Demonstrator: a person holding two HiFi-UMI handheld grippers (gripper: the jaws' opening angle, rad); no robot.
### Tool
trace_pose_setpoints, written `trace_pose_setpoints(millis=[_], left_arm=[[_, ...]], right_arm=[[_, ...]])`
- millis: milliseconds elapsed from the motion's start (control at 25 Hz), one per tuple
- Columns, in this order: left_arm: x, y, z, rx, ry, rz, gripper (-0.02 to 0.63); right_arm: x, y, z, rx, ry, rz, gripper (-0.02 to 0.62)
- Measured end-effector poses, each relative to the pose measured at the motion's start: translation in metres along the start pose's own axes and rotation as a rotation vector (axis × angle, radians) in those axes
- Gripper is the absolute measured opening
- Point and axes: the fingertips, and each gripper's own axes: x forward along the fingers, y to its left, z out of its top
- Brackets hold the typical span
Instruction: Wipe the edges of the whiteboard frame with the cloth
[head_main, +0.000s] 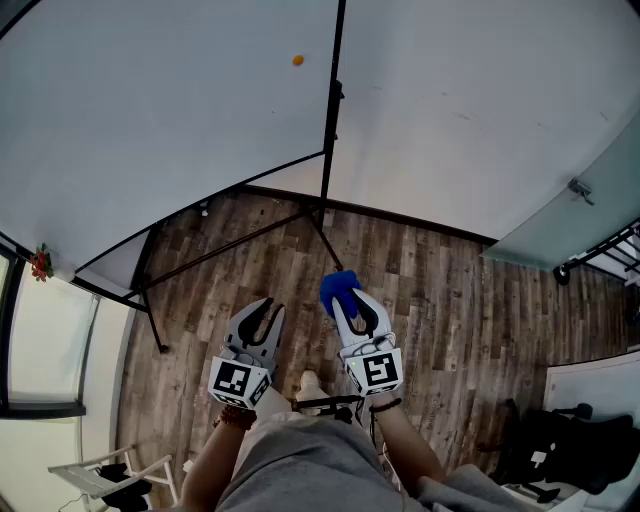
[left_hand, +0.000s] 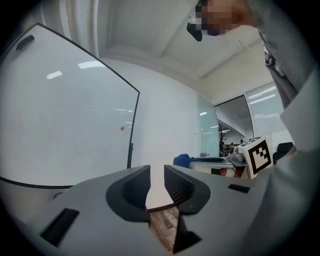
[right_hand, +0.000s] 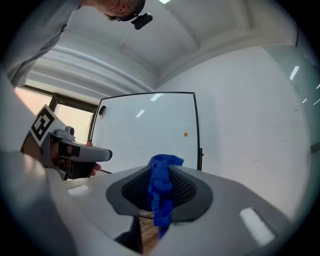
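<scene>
Head view suggests the approach step: the right tongs (head_main: 346, 304), clamped on the blue cloth (head_main: 338, 289), and the left tongs (head_main: 267, 309), nearly closed and empty, hang well short of the whiteboard (head_main: 150, 120), so the cloth must next reach its black frame edge (head_main: 331, 110).

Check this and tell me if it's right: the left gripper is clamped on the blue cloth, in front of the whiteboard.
Wrong gripper. The right gripper is clamped on the blue cloth, in front of the whiteboard, as the right gripper view shows. The left gripper holds nothing.
</scene>
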Motion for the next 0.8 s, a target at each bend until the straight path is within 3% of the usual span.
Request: trace_pose_setpoints(millis=[280, 480, 800], left_arm=[[0.044, 0.046, 0.004, 0.003, 0.013, -0.01, 0.091], [0.078, 0.096, -0.012, -0.042, 0.003, -0.017, 0.091], [0.16, 0.159, 0.012, -0.018, -0.003, -0.163, 0.091]], right_arm=[[0.051, -0.017, -0.02, 0.082, -0.006, 0.007, 0.118], [0.105, -0.028, -0.038, 0.048, 0.048, 0.003, 0.121], [0.22, -0.068, -0.035, 0.017, 0.094, -0.059, 0.121]])
